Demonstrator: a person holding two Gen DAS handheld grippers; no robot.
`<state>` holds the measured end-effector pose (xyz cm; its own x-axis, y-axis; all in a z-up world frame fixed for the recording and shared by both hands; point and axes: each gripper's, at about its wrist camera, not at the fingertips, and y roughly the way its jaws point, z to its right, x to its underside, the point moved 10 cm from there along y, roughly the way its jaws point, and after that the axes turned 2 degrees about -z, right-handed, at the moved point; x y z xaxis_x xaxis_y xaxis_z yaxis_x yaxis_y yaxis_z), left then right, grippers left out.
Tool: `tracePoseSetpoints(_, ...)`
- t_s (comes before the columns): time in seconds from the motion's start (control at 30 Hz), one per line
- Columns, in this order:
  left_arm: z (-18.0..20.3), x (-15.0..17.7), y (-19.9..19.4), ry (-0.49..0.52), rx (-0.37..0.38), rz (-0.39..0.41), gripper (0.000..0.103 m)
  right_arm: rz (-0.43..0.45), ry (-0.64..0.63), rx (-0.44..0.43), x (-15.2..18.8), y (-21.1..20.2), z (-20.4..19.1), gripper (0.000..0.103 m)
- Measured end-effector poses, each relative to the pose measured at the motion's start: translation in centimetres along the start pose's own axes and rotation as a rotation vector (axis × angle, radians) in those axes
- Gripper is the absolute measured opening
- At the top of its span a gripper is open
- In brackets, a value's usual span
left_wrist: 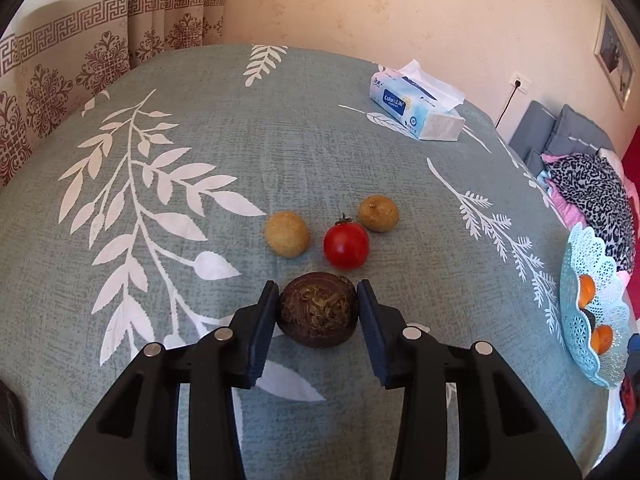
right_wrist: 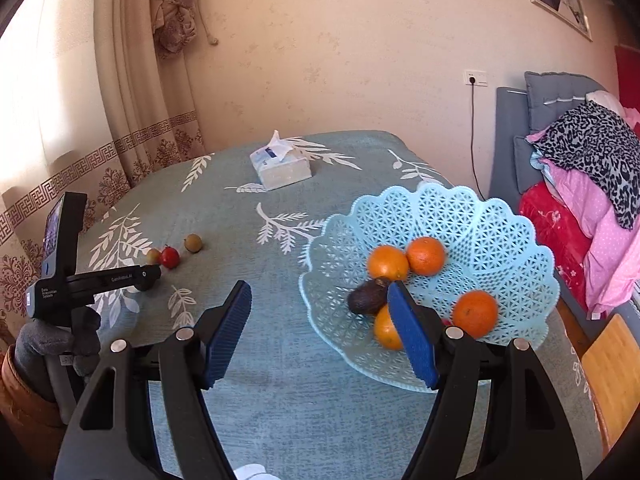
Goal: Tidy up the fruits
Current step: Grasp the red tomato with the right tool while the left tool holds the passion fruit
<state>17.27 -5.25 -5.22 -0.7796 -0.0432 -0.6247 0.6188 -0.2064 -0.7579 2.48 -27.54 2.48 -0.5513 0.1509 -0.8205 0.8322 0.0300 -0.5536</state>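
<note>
Left hand-held gripper (left_wrist: 318, 300) jaws bracket dark brown fruit (left_wrist: 318, 310) on table (left_wrist: 200, 240), contact uncertain, near tomato (left_wrist: 346, 245); right hand-held gripper (right_wrist: 320, 292) wide apart, empty, beside basket (right_wrist: 500, 232) holding oranges (right_wrist: 426, 256)

Our left gripper (left_wrist: 318, 294) brackets a dark brown fruit (left_wrist: 318, 309), both pads at its sides. At twelve o'clock sits a red tomato (left_wrist: 346, 245), tan fruits at eleven (left_wrist: 286, 234) and one (left_wrist: 378, 208). At three, the blue basket (left_wrist: 576, 268) holds oranges (left_wrist: 586, 290).
</note>
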Motion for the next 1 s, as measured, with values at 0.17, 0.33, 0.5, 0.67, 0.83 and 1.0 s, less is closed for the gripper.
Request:
tracePoseSetpoints(0.17,-1.9,0.8,-2.1,-0.008,-0.032,0.042,0.041,-0.061,-0.062,-0.132,-0.5,2.1,-5.4,0.072)
tracePoseSetpoints(0.33,-3.8,1.4,-3.5,-0.039,-0.062,0.08,0.041,-0.144,-0.12,-0.209,-0.5,5.8,-10.5,0.072)
tracePoseSetpoints(0.5,-5.2,2.2,-4.3,-0.069,-0.087,0.103,0.041,-0.238,-0.125,-0.286,-0.3,9.8,-14.4,0.072)
tracePoseSetpoints(0.67,-5.3,2.2,-4.7,-0.075,-0.107,0.131,0.041,-0.29,-0.112,-0.306,-0.5,13.5,-16.8,0.07)
tracePoseSetpoints(0.83,-5.9,2.4,-4.4,-0.112,-0.106,0.116,0.041,-0.318,-0.132,-0.334,-1.0,15.9,-18.9,0.056)
tracePoseSetpoints(1.0,-6.0,2.6,-4.2,-0.122,-0.102,0.107,0.041,-0.348,-0.151,-0.337,-0.7,17.7,-20.0,0.048)
